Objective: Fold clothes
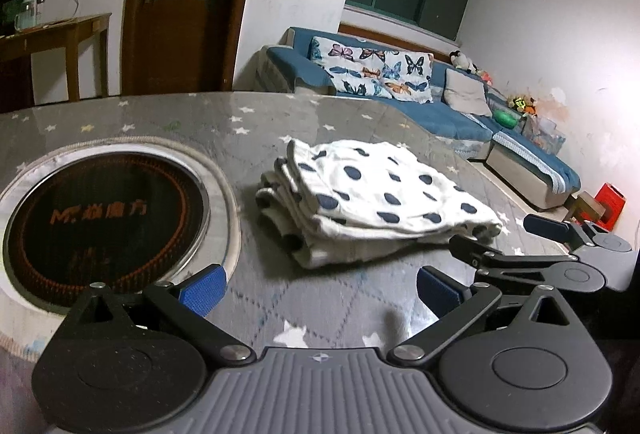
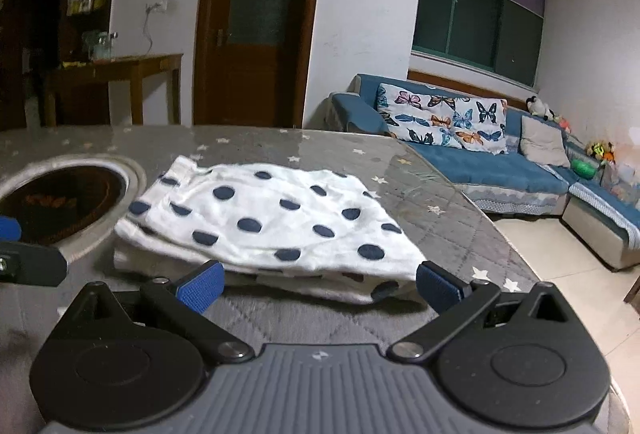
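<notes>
A white garment with dark blue dots [image 1: 372, 198] lies folded in several layers on the grey star-patterned table [image 1: 280, 122]. My left gripper [image 1: 320, 290] is open and empty, just in front of and left of the garment. In the right wrist view the same garment [image 2: 268, 218] lies straight ahead. My right gripper [image 2: 320, 288] is open and empty, its fingertips at the garment's near edge. The right gripper also shows in the left wrist view [image 1: 508, 240], at the garment's right corner.
A round black induction hob [image 1: 104, 222] is set into the table left of the garment. Beyond the table's far edge are a blue sofa [image 1: 420, 106], a wooden door [image 2: 256, 22] and a side table [image 2: 132, 74]. The table edge curves away on the right [image 2: 500, 234].
</notes>
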The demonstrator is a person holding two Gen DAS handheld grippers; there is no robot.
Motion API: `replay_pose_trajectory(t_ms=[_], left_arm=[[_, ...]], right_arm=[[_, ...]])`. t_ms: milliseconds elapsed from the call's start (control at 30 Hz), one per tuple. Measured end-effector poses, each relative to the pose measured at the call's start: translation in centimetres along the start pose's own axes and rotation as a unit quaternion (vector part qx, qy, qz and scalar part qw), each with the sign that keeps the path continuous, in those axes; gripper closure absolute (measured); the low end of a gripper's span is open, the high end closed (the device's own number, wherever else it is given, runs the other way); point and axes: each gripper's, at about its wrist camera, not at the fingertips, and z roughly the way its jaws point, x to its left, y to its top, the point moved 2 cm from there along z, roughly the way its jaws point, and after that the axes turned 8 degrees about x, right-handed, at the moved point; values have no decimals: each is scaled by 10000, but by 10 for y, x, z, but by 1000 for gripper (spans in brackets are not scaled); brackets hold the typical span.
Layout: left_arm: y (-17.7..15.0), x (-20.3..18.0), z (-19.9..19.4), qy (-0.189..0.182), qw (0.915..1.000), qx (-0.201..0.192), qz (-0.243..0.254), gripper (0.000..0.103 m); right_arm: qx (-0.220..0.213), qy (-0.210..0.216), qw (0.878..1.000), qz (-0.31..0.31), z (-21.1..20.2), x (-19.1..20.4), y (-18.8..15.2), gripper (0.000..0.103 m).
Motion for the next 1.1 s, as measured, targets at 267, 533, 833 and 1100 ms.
replay_pose_trajectory(t_ms=[267, 533, 833, 1100], left_arm=[[-11, 1, -2, 19, 10000, 80, -22, 0], [-18, -1, -7, 3, 10000, 84, 19, 0], [-24, -4, -12, 5, 9999, 86, 52, 0], [-27, -9, -15, 20, 9999, 63, 133, 0]], right_arm=[[141, -84, 9999, 18, -4, 7, -14, 0], [192, -84, 9996, 189, -7, 10, -21, 0], [202, -51, 9994, 290, -12, 16, -26, 0], [201, -21, 9992, 335, -15, 18, -30, 0]])
